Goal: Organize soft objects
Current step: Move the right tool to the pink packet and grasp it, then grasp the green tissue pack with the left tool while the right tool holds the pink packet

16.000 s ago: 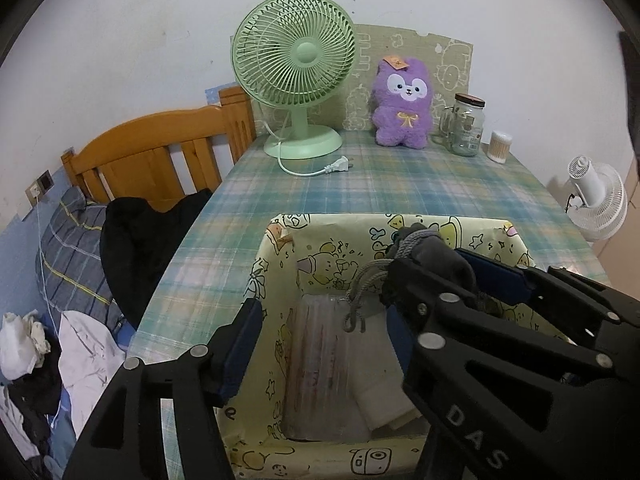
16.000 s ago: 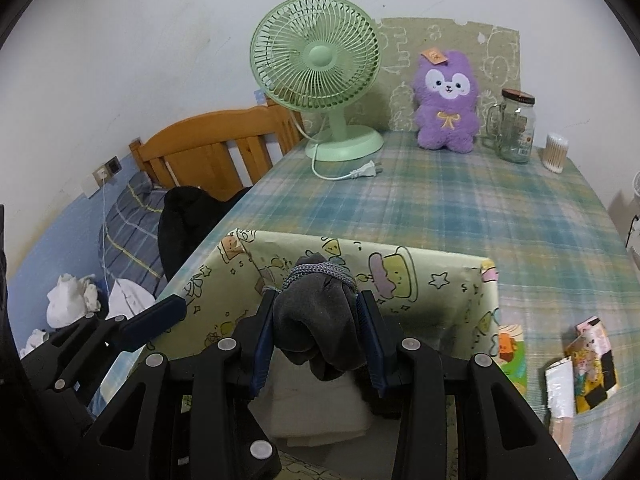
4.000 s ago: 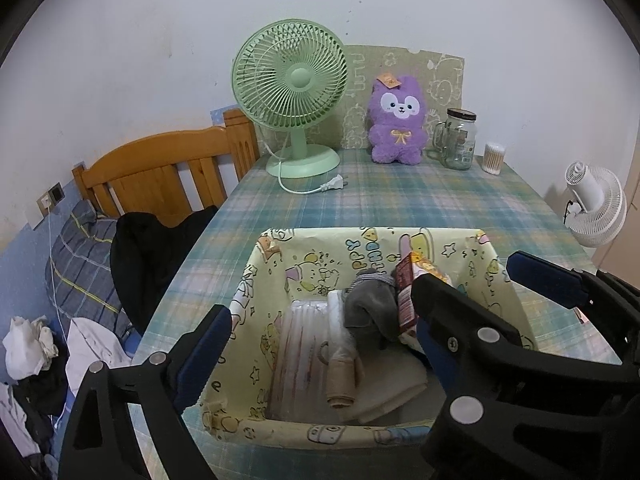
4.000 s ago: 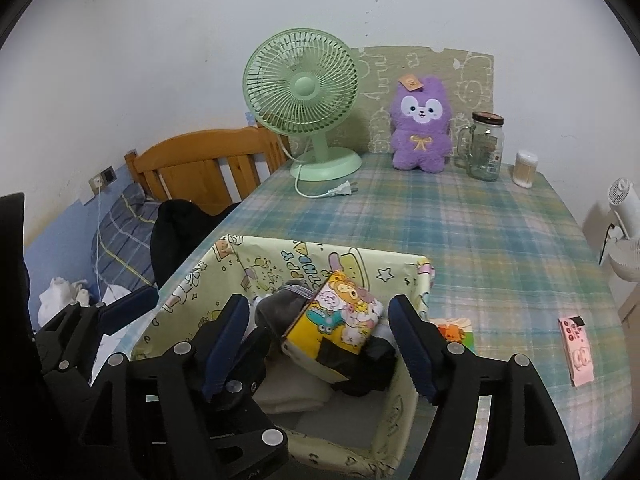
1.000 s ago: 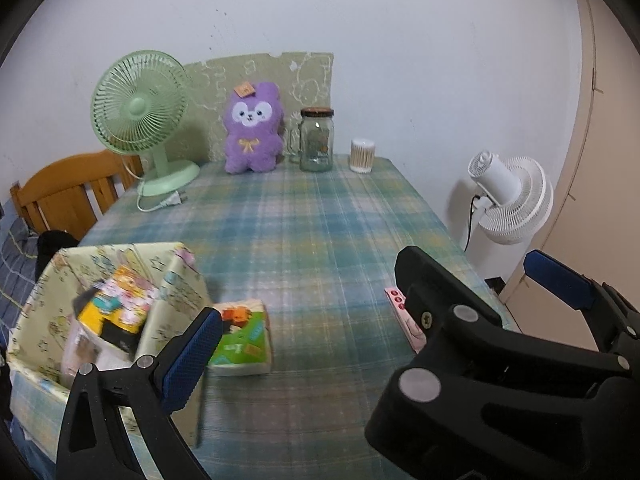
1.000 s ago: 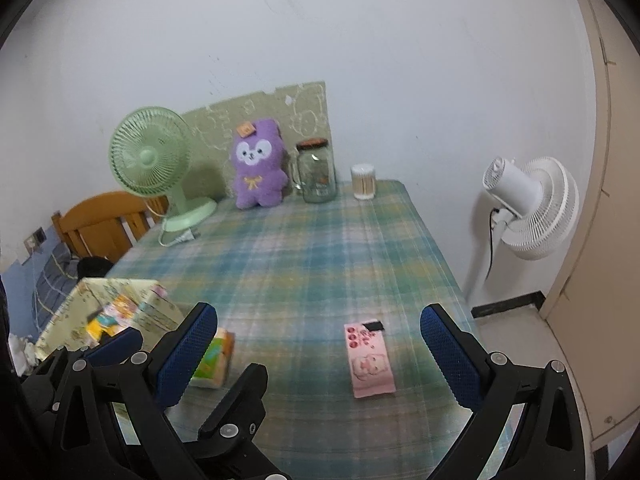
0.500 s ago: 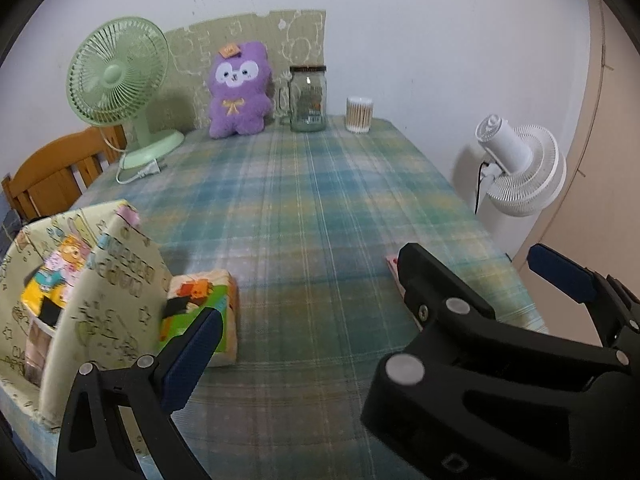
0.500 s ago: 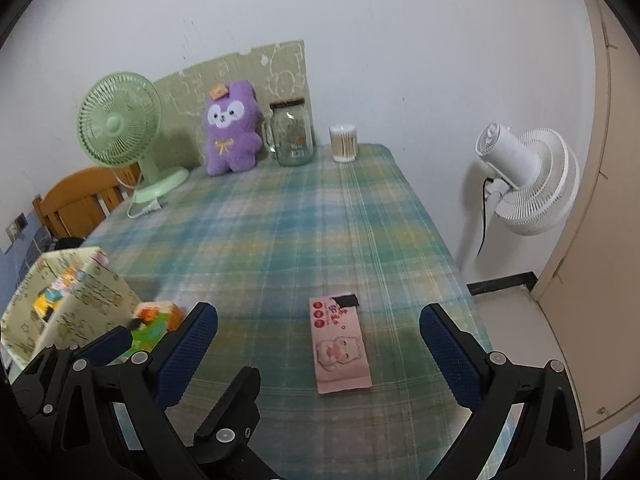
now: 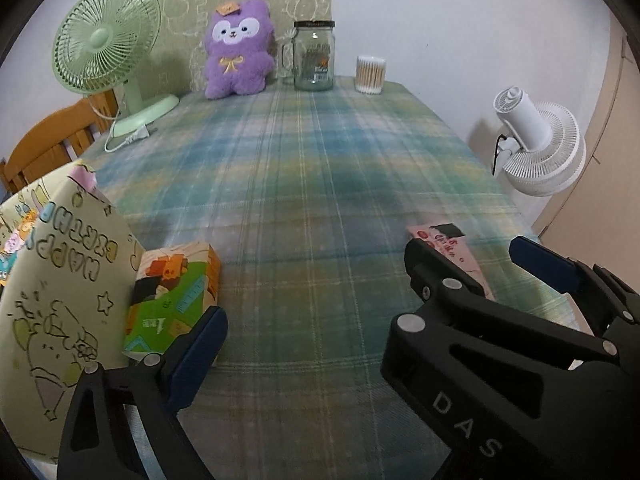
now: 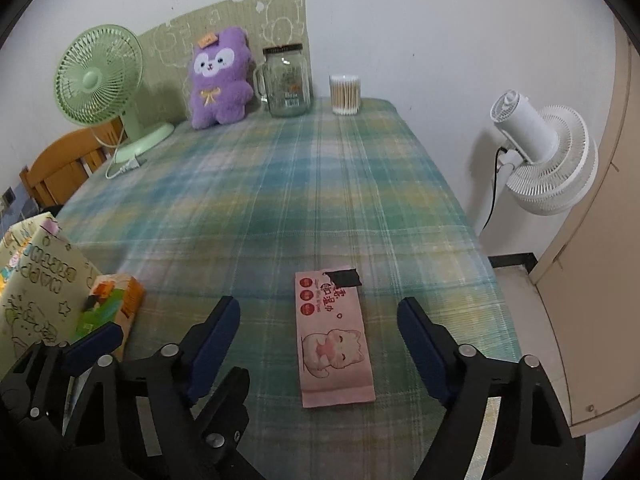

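Both hands have swung from the yellow bin point(image 9: 60, 280) to the counter point(image 9: 300, 168). The left gripper point(image 9: 364, 284) gapes empty beside the colourful tissue pack point(image 9: 172, 292). The right gripper point(image 10: 320, 320), jaws just narrowing, straddles the pink wipes pack point(image 10: 332, 344) untouched; nothing blocks it, likely the next pickup.

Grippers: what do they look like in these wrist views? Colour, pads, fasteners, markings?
Both the left gripper and the right gripper are matte black, angular two-finger frames with open triangular cut-outs. Each finger carries a flat dark-blue pad. Round silver fasteners dot the linkages. White letters "DAS" are printed on one black arm in the left wrist view. No cables, hands or sleeves show.
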`<action>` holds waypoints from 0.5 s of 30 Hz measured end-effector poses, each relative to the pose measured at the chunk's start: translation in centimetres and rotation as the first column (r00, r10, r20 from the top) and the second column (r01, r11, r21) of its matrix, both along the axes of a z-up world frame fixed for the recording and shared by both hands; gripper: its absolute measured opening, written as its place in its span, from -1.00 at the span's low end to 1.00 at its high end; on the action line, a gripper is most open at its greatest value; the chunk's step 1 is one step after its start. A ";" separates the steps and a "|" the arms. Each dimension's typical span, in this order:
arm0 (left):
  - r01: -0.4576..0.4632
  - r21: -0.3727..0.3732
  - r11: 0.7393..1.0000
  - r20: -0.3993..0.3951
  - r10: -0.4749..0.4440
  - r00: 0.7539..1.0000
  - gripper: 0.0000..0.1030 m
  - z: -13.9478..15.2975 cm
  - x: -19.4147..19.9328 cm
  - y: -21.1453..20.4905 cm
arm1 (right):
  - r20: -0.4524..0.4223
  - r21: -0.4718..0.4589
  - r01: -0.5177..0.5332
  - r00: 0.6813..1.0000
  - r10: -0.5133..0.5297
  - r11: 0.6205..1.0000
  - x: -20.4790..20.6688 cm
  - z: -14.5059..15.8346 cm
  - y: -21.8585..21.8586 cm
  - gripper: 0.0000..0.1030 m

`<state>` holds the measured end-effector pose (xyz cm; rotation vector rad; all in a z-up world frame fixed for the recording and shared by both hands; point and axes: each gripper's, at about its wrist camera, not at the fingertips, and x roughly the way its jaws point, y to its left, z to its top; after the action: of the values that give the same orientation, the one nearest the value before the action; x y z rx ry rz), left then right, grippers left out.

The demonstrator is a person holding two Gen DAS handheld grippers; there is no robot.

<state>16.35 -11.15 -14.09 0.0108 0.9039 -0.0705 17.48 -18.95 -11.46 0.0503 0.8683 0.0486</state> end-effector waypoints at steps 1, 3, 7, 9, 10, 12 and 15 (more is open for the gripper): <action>-0.001 0.001 1.000 -0.007 0.001 1.000 0.89 -0.2 0.1 0.0 | -0.011 -0.001 0.008 1.000 -0.008 1.000 0.1 -0.2 0.0 0.54; -0.004 0.005 1.000 -0.017 0.005 1.000 0.89 -0.5 0.3 0.1 | -0.028 -0.009 0.007 1.000 -0.007 1.000 0.3 -0.6 0.0 0.47; -0.008 0.023 1.000 -0.026 0.009 1.000 0.89 -0.9 0.4 -0.1 | -0.084 0.016 0.002 0.997 0.000 1.000 0.7 -1.6 -0.1 0.25; -0.007 0.040 0.999 -0.034 0.009 0.999 0.89 -1.1 0.5 -0.3 | -0.093 0.017 0.007 0.996 -0.005 1.000 0.7 -2.0 -0.2 0.17; -0.006 0.045 0.999 -0.032 0.008 0.999 0.89 -1.2 0.5 -0.3 | -0.088 0.004 0.004 0.996 -0.004 1.000 0.6 -2.0 -0.1 0.09; -0.006 0.056 0.998 -0.027 0.007 1.000 0.89 -1.3 0.4 -0.5 | -0.086 -0.006 0.001 0.996 -0.001 1.000 0.5 -2.0 -0.1 -0.08; 0.001 0.053 0.999 -0.023 0.000 1.000 0.89 -1.2 0.2 -0.6 | -0.085 0.017 0.009 0.996 -0.008 1.000 0.2 -1.9 -0.3 -0.17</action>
<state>16.54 -11.73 -15.32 0.0593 0.9284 -0.0470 17.66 -19.22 -13.36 0.0727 0.9523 0.0466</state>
